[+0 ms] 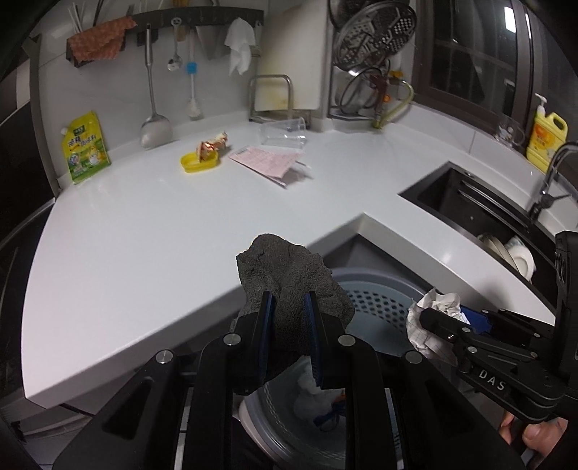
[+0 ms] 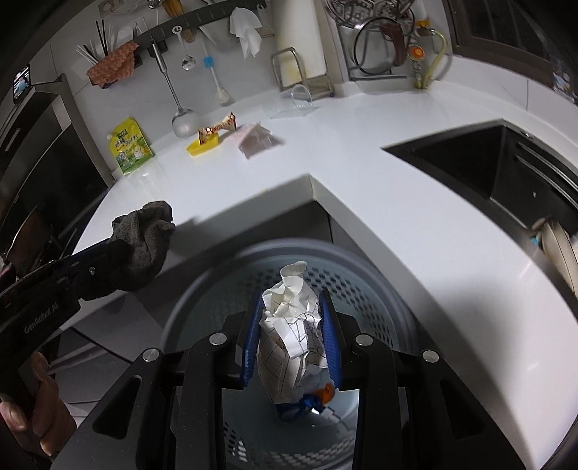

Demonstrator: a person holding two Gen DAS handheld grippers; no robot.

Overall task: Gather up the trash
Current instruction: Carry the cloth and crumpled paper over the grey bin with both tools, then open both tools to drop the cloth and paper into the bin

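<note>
My left gripper (image 1: 289, 302) is shut on a dark grey rag (image 1: 289, 274), held over the counter's front edge beside the grey perforated bin (image 1: 375, 300). It also shows in the right wrist view, rag (image 2: 144, 246) at the left. My right gripper (image 2: 291, 303) is shut on a crumpled white paper ball (image 2: 289, 321), held right above the open bin (image 2: 361, 285). The paper ball also shows in the left wrist view (image 1: 433, 307). White and blue trash lies inside the bin (image 1: 314, 401). On the counter lie a yellow lid with a snack wrapper (image 1: 206, 152), pink paper (image 1: 267, 159) and a clear plastic cup (image 1: 285, 133).
A green-yellow pouch (image 1: 85, 146) leans on the back wall at the left. A black sink (image 1: 480, 217) with dishes sits at the right, with a yellow soap bottle (image 1: 545, 137) behind it. Utensils hang on a wall rail (image 1: 173, 21). A dish rack (image 1: 372, 58) stands in the corner.
</note>
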